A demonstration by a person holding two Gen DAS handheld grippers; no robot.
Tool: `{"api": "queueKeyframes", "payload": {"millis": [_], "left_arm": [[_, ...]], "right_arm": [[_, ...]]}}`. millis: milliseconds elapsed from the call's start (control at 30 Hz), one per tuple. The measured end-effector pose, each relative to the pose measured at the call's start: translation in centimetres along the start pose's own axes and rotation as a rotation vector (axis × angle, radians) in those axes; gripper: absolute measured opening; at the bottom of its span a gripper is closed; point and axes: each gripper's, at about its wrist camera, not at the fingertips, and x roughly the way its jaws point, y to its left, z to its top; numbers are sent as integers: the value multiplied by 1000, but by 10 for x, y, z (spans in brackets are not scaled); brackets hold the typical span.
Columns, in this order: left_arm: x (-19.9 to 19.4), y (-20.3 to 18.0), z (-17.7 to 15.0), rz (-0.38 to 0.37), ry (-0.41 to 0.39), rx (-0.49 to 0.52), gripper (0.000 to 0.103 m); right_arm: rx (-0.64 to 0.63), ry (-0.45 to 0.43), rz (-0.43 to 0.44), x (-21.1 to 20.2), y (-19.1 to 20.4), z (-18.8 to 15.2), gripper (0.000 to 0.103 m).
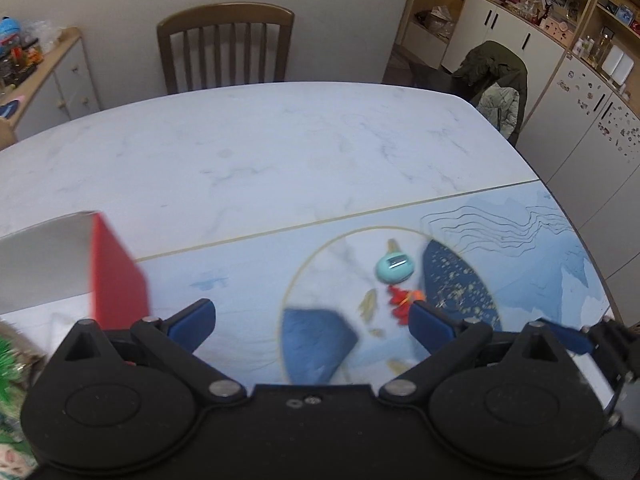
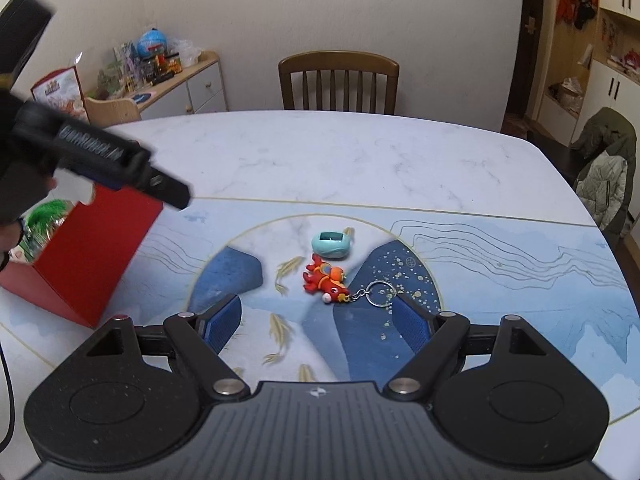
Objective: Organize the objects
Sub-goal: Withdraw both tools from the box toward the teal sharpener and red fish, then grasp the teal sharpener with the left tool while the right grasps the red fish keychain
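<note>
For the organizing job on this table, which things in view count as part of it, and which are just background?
Part of the job:
red keychain figure
teal egg-shaped gadget
red box
left tool and right tool, both open and empty

Just there:
wooden chair
jacket on a chair
cluttered sideboard
printed table mat

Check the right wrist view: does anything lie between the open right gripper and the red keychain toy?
No object. In the right wrist view, only printed mat shows between the right gripper and the red keychain toy; its key ring lies just right of that path.

Open right tongs (image 2: pixel 318 326) hover near red keychain (image 2: pixel 326 280) beside teal case (image 2: pixel 331 246)
</note>
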Motion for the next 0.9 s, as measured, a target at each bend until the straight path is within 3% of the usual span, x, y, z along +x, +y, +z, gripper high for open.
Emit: {"api": "queueKeyframes", "payload": {"millis": [300,667,900], "left_arm": [[44,-35,19,-37,58,32,102],[91,-47,35,-43,119,9,102],[110,-52,41,-46,146,9,100]], "right_arm": [[-42,12,3,28,-8,-1,83],[-65,39,26,63,-15,4,83],[-99,56,53,80,-10,5,77]]}}
